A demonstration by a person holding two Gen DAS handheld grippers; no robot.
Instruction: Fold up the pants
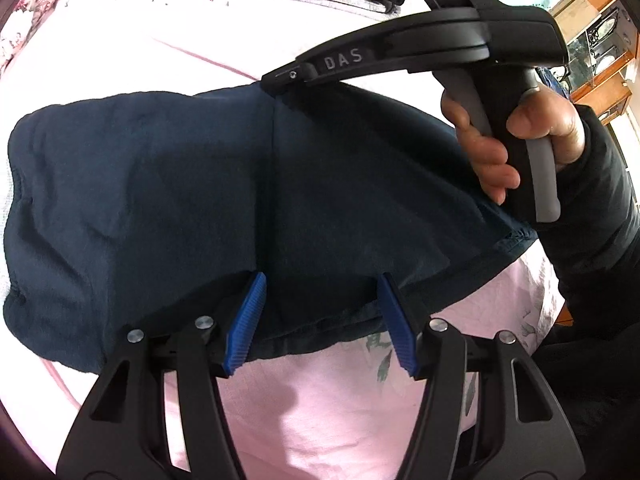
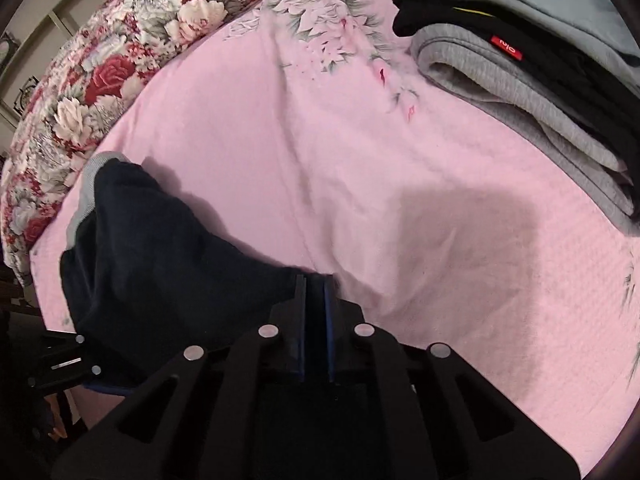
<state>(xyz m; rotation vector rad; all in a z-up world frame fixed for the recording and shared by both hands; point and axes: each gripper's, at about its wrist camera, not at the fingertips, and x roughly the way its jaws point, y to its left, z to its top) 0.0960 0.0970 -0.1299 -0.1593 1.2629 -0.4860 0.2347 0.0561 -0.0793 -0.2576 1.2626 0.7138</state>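
Ribbed blue pads line the left gripper (image 1: 320, 320), whose jaws stand spread over the near hem of the one pair of soft navy pants (image 1: 160, 200) lying on the pink bed sheet (image 2: 360, 160). Clamped on the pants' far edge, the right gripper (image 2: 315, 280) is held level by a hand (image 1: 520, 140) wrapped around its grey handle, beside one stack of folded clothes (image 2: 540, 80).

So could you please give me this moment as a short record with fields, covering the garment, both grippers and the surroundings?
garment: navy pants, partly folded, lying on the pink bedsheet
left gripper: open, blue pads either side of the pants' near edge
right gripper: shut on the pants' far edge, held by a hand
nearby: stack of folded clothes, grey and black, at the bed's far side
also: floral quilt
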